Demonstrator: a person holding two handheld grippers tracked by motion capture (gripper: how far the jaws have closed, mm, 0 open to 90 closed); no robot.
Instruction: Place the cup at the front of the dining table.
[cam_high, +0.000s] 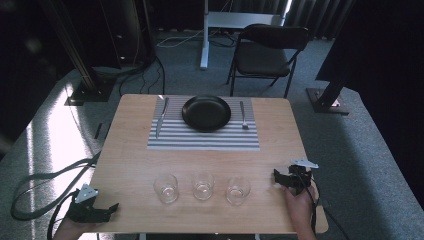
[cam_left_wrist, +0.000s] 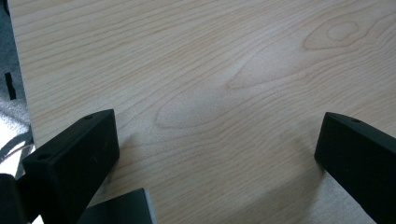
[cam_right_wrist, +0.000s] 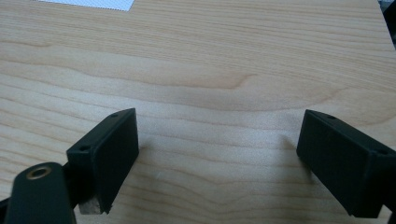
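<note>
Nearest us, our left tool (cam_high: 107, 209) and right tool (cam_high: 278, 176) rest wide open, holding nothing, at the table's (cam_high: 130, 165) near corners. Three glasses (cam_high: 203, 186) stand between them; we would likely approach one level, jaws straddling its wall.

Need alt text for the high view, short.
Wooden table set with a black plate on a striped placemat, knife left, fork right; three empty glasses in front. Left gripper and right gripper rest open at the near corners.
</note>
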